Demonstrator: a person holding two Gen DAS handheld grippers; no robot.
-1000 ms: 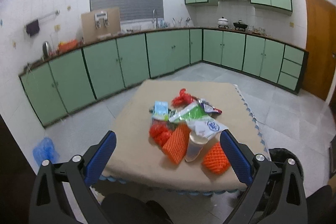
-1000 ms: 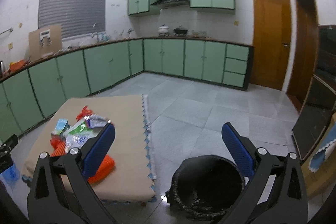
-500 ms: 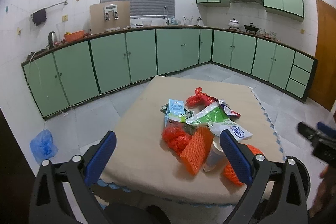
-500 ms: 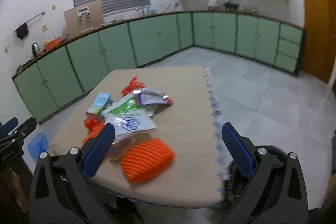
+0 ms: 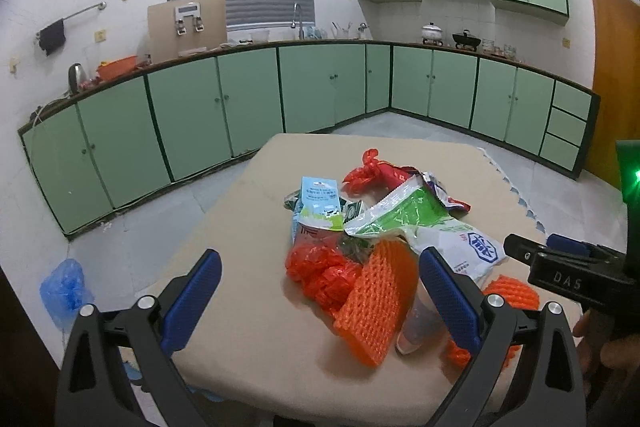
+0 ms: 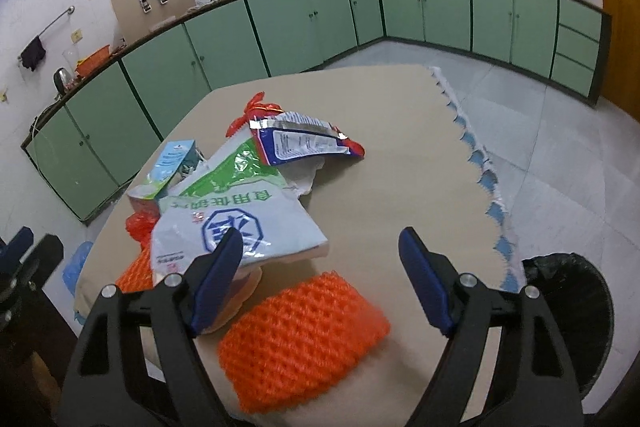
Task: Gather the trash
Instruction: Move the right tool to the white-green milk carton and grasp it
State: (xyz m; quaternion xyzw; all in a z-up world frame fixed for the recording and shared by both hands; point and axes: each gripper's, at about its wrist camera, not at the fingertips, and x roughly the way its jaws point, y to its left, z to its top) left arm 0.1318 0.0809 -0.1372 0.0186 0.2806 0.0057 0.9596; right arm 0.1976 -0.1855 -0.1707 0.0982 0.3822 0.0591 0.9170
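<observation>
A heap of trash lies on the beige table: an orange foam net, a red plastic bag, a white bag with a blue logo, a green wrapper and a clear cup. My left gripper hangs open over the table's near edge, short of the heap. My right gripper hovers above a second orange foam net. Its jaws are closing, and the net lies below and between them with neither pad touching it.
A bin lined with a black bag stands on the floor right of the table. A blue plastic bag lies on the floor at the left. Green cabinets line the walls. My right gripper reaches in from the right of the left wrist view.
Both grippers came down and closer to the table. The right one swung from the bin and floor onto the trash heap, and its jaws narrowed a little.
</observation>
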